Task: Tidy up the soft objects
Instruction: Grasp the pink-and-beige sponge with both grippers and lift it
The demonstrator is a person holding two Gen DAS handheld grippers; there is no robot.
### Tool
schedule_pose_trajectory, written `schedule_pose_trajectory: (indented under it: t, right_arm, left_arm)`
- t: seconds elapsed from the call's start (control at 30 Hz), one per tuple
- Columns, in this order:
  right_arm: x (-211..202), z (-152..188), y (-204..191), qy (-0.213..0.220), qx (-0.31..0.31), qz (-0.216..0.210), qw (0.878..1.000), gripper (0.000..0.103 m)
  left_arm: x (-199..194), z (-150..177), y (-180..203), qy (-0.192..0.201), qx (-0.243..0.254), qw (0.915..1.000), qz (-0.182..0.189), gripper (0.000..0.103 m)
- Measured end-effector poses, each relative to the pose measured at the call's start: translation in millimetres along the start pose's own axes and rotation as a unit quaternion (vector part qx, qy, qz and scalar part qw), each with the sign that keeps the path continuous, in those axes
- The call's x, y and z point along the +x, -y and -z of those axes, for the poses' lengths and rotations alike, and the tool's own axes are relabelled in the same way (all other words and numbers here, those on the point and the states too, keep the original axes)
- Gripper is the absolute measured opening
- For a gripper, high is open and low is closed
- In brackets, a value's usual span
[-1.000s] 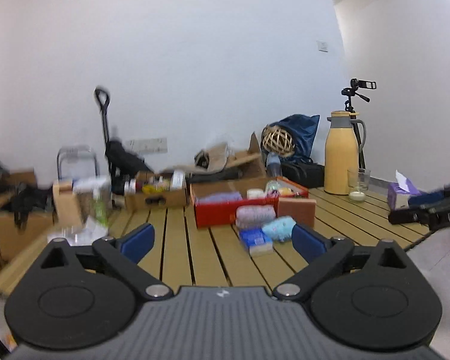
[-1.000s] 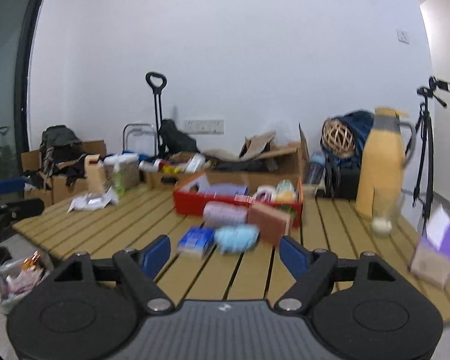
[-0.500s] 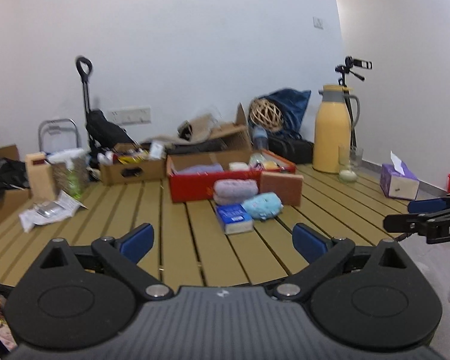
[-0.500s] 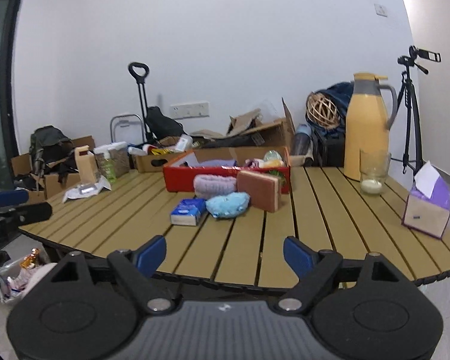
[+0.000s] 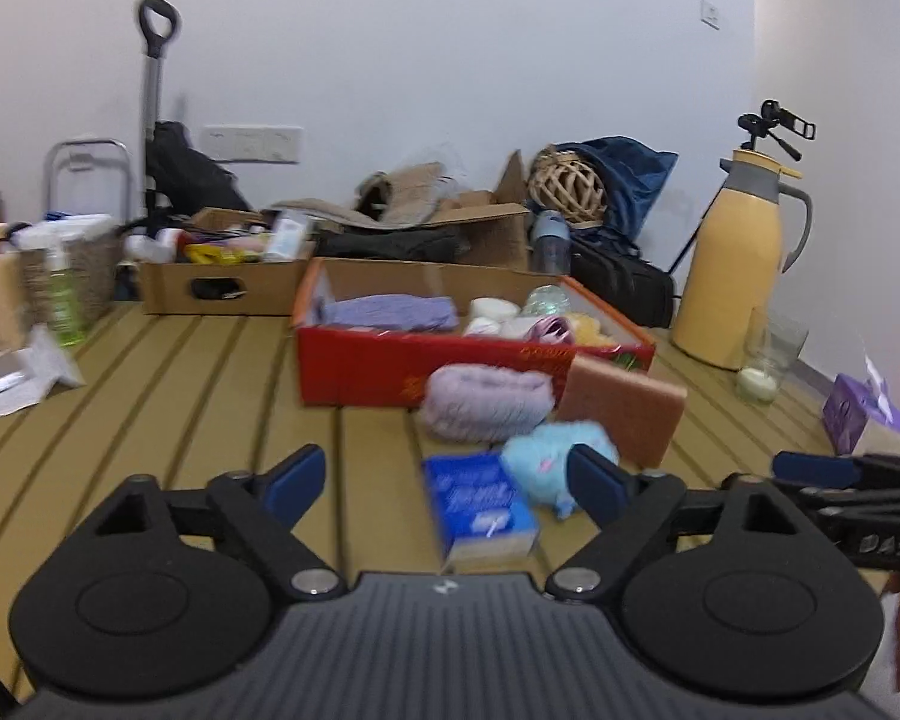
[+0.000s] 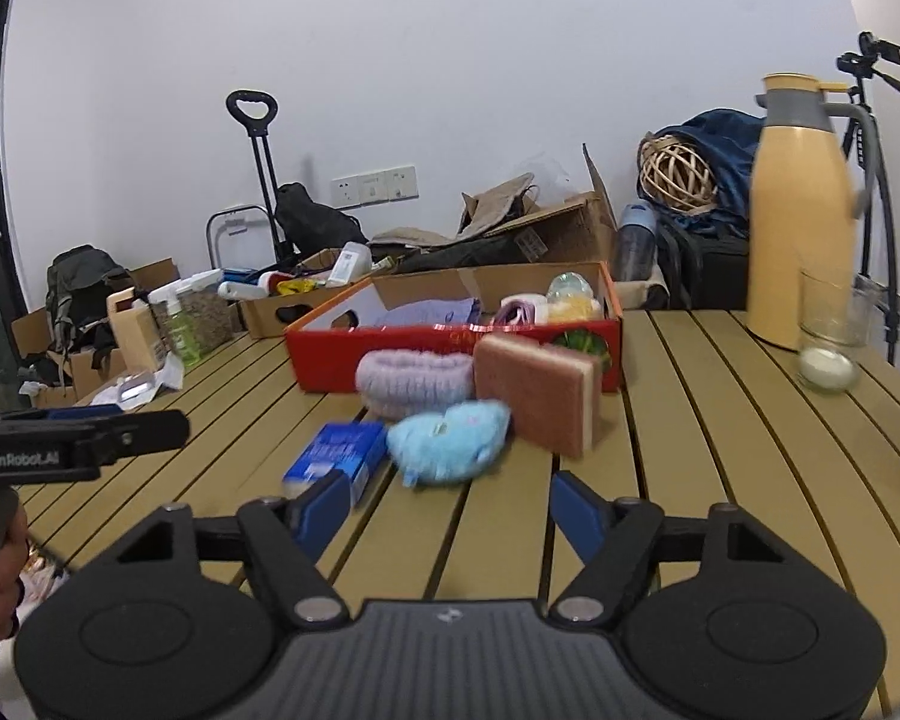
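A red cardboard box (image 5: 390,360) (image 6: 390,354) on the slatted wooden table holds a purple cloth and small soft items. In front of it lie a fluffy lilac roll (image 5: 486,402) (image 6: 414,384), a light blue plush (image 5: 540,468) (image 6: 450,441), a blue tissue pack (image 5: 480,507) (image 6: 336,456) and a pink sponge (image 5: 624,414) (image 6: 540,387) standing on edge. My left gripper (image 5: 444,483) is open and empty, just short of the tissue pack. My right gripper (image 6: 450,510) is open and empty, just short of the plush.
A yellow thermos (image 5: 744,276) (image 6: 804,216), a glass with a candle (image 6: 828,342) and a purple tissue box (image 5: 864,420) stand at the right. A brown cardboard box (image 5: 222,276), a basket and papers (image 5: 12,372) sit at the left. Bags and boxes lie behind the table.
Both grippers have moved forward over the table's front edge, closer to the tissue pack and plush. Their jaws stay open.
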State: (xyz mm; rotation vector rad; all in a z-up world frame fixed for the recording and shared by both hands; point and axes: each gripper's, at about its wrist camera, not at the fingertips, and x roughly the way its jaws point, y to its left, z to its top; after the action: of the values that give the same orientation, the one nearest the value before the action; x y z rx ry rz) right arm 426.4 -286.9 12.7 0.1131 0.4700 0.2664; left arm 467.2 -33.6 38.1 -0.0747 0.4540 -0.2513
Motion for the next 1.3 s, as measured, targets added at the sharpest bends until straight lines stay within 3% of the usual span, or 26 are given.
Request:
schedule_pose_trajectory:
  t: [0.1, 0.17, 0.23, 0.3, 0.37, 0.43, 0.53, 0.67, 0.77, 0.83, 1.0, 1.3]
  right_arm:
    - [26.8, -11.4, 17.1, 0.002, 0.020, 0.010, 1.000, 0.070]
    - [46.4, -17.3, 31.5, 0.005, 0.034, 0.012, 0.999, 0.069]
    - [66.2, -21.9, 44.1, -0.002, 0.036, 0.012, 0.999, 0.061]
    - [89.4, -26.4, 57.0, -0.013, 0.034, 0.012, 0.999, 0.059]
    - [108.8, -28.8, 68.3, -0.020, 0.032, 0.014, 0.999, 0.049]
    - [121.5, -31.9, 82.8, -0.019, 0.050, 0.005, 0.999, 0.038]
    - [129.0, -32.2, 110.8, -0.014, 0.124, -0.032, 0.992, 0.035]
    - [138.7, -26.9, 132.6, -0.010, 0.182, -0.059, 0.982, 0.035]
    - [142.9, -24.8, 133.2, -0.011, 0.183, -0.049, 0.982, 0.034]
    - [137.9, -25.6, 130.9, -0.003, 0.181, -0.045, 0.982, 0.033]
    - [90.6, -32.3, 112.0, 0.029, 0.179, -0.070, 0.981, 0.032]
    - [10.9, -12.4, 33.6, 0.006, 0.138, -0.117, 0.983, 0.030]
  left_arm:
    - [41.0, -17.4, 9.4, -0.008, 0.011, 0.9990, 0.043, 0.084]
    - [72.5, -27.0, 17.0, -0.026, 0.011, 0.9967, 0.076, 0.077]
    - [103.0, -35.5, 27.4, -0.036, 0.021, 0.9929, 0.112, 0.076]
    - [134.0, -42.3, 39.9, -0.052, 0.040, 0.9883, 0.138, 0.074]
    - [161.9, -45.7, 51.6, -0.075, 0.054, 0.9855, 0.143, 0.064]
    - [182.7, -46.7, 59.2, -0.092, 0.067, 0.9806, 0.159, 0.062]
    - [203.6, -42.7, 65.6, -0.118, 0.063, 0.9709, 0.198, 0.057]
    - [211.8, -36.2, 72.0, -0.108, 0.074, 0.9725, 0.193, 0.055]
    - [204.5, -36.9, 74.6, -0.094, 0.070, 0.9762, 0.182, 0.044]
    - [189.7, -40.8, 74.7, -0.079, 0.062, 0.9788, 0.179, 0.042]
    - [120.3, -45.3, 64.8, -0.040, 0.032, 0.9829, 0.177, 0.036]
    - [0.9, 1.7, 14.0, -0.031, -0.057, 0.9858, 0.155, 0.033]
